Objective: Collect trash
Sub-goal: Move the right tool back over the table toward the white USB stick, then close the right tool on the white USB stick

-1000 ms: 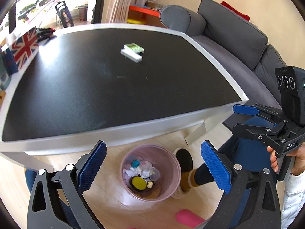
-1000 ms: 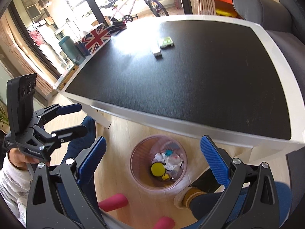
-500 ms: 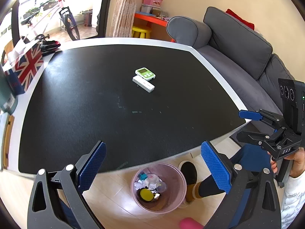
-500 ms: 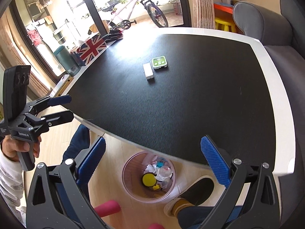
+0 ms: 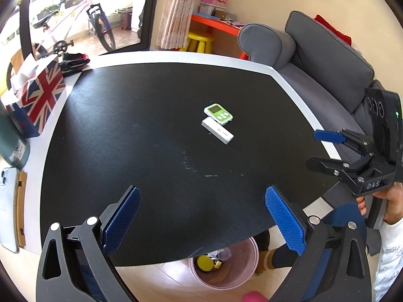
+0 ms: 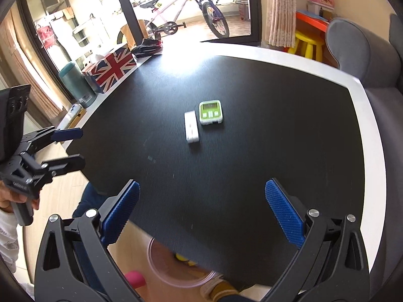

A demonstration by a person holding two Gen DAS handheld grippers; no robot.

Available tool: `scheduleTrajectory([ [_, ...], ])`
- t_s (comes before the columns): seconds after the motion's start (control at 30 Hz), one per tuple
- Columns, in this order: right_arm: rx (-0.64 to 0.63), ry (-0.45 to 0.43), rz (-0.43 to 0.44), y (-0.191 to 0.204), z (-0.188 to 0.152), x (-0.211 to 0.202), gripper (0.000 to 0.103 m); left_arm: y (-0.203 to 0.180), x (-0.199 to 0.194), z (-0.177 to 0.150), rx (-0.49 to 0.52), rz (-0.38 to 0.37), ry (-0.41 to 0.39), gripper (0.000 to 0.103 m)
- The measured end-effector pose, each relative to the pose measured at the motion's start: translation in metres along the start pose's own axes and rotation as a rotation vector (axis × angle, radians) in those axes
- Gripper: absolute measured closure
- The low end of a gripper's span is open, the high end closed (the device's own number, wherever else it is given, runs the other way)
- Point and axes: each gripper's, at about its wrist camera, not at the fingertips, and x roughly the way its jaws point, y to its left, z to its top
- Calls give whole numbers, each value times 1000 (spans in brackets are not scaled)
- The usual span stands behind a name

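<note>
Left tool point(image 5: 201, 216): blue pads spread wide, nothing between them, poised above the near edge of the bench point(image 5: 151, 115). Right tool point(image 6: 201, 211): likewise spread and empty, likely free for a pickup.

Pink bin point(image 5: 224, 264): on the floor below and just ahead of both tools, partly under the bench edge; holds a yellow round item and crumpled scraps.

Green timer point(image 5: 218, 112) and white bar point(image 5: 217, 130): side by side, well ahead of the tools; no obvious trash on the bench.

Daylight floods through a glass door point(image 6: 176, 12) onto a black table point(image 5: 163, 151), with a grey sofa point(image 5: 327, 58) beside it on a pale wooden floor point(image 5: 171, 281).
</note>
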Motion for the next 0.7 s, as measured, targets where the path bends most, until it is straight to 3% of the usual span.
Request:
scheduleTrajectory([
  [0.3,-85,83,-9,16,50,50,5,9,-4,2,-8,5,-5,8],
  [0.7,-97,215,-25,20,75,105,5,18,-2,1,-32,-2,-3,8],
])
